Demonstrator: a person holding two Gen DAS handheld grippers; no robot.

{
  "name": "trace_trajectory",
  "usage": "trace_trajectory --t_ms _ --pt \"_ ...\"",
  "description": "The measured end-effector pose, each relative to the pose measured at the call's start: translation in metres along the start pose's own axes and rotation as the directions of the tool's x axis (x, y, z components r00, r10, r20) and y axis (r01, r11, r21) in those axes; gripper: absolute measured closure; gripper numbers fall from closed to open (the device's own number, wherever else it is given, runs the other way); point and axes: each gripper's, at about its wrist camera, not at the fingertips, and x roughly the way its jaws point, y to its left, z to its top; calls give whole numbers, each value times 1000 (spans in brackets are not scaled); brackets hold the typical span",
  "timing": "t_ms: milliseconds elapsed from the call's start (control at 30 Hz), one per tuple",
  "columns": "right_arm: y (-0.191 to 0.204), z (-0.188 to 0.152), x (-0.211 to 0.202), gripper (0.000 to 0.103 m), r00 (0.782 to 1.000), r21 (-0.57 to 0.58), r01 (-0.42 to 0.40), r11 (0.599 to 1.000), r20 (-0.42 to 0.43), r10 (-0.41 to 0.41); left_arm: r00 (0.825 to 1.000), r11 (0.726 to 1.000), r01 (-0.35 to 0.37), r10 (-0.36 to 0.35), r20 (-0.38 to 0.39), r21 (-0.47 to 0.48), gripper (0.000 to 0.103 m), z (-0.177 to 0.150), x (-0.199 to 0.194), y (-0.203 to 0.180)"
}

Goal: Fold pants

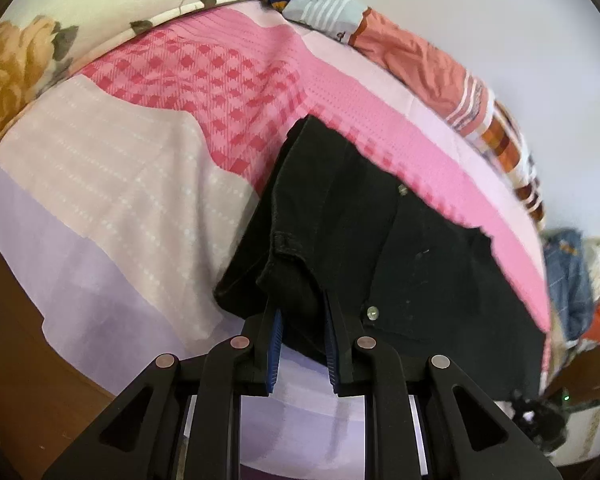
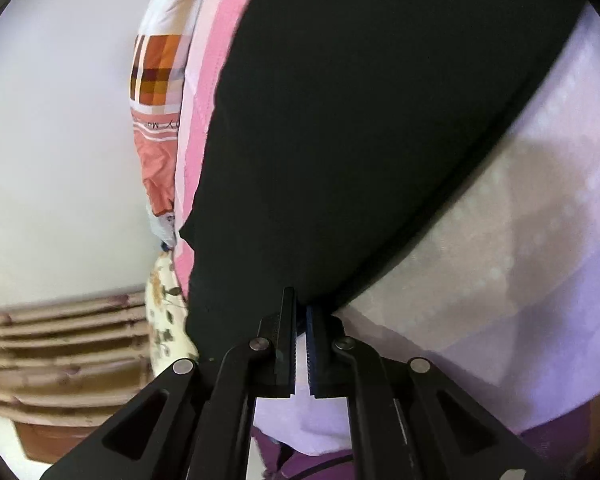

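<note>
With the left gripper (image 1: 300, 312) pinching the waistband of the black pants (image 1: 380, 232) and the right gripper (image 2: 300, 312) clamping the hem (thin bite), a tug is risking slippage.

Premises: a home bedroom. A bed (image 1: 100, 184) carries a patchwork sheet (image 1: 228, 80) of pink, beige and lilac panels. A floral pillow (image 1: 40, 40) lies at one end; a crumpled orange quilt (image 1: 420, 60) is bunched along the far edge against a plain pale wall (image 1: 500, 20). Loose clothes (image 1: 572, 280) are heaped beside the bed — domestic clutter. Pleated curtains (image 2: 60, 340) hang in the right wrist view.
</note>
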Motion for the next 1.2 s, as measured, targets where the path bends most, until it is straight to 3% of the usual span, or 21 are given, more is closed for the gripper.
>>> trace_trajectory --t_ms 200,300,333,500,567,633,667,700,733,767,800,967,1067,1133,1200 --pt "-10 0 -1 93 997 76 -61 995 -46 64 999 998 -38 37 20 47 83 -2 7 -2" --pt "2 -7 -2 72 987 47 -76 996 -140 82 998 996 -52 49 40 78 83 -1 4 -6" --pt "10 -10 -2 65 983 28 -89 996 -162 92 997 994 -57 53 47 88 83 -1 3 -7" --pt "82 -15 -7 57 976 -234 -131 963 -203 84 992 986 -120 115 48 119 79 -5 12 -10" --pt "121 -15 4 54 978 -392 -110 913 -207 29 991 982 -135 131 39 131 77 -8 17 -9" --pt "167 -18 25 54 981 -583 -50 811 -180 -69 991 981 -131 124 55 141 74 -6 14 -9" --pt "193 -20 40 54 982 -693 -15 720 -147 -120 990 980 -135 126 63 149 67 -5 14 -10" --pt "207 -22 51 54 981 -754 12 657 -118 -154 986 974 -160 149 78 159 53 -4 13 -9" --pt "226 -23 71 54 976 -829 57 557 -71 -205 982 971 -180 167 92 160 45 -5 13 -9" --pt "237 -21 87 54 970 -869 70 489 -54 -235 977 968 -198 183 105 152 36 -4 12 -7" --pt "247 -18 105 54 964 -896 66 440 -56 -260 979 973 -186 171 111 136 35 -4 11 -2" --pt "277 -4 182 54 939 -963 46 266 -49 -339 981 981 -169 158 108 94 35 1 6 6" --pt "276 2 212 54 919 -975 10 221 -79 -387 973 976 -202 190 131 84 35 5 -4 5" --pt "272 5 229 54 901 -985 23 173 -54 -430 968 974 -212 198 157 78 35 8 -13 5" --pt "269 14 243 61 884 -984 11 179 -73 -462 959 971 -229 212 187 72 35 10 -22 3"
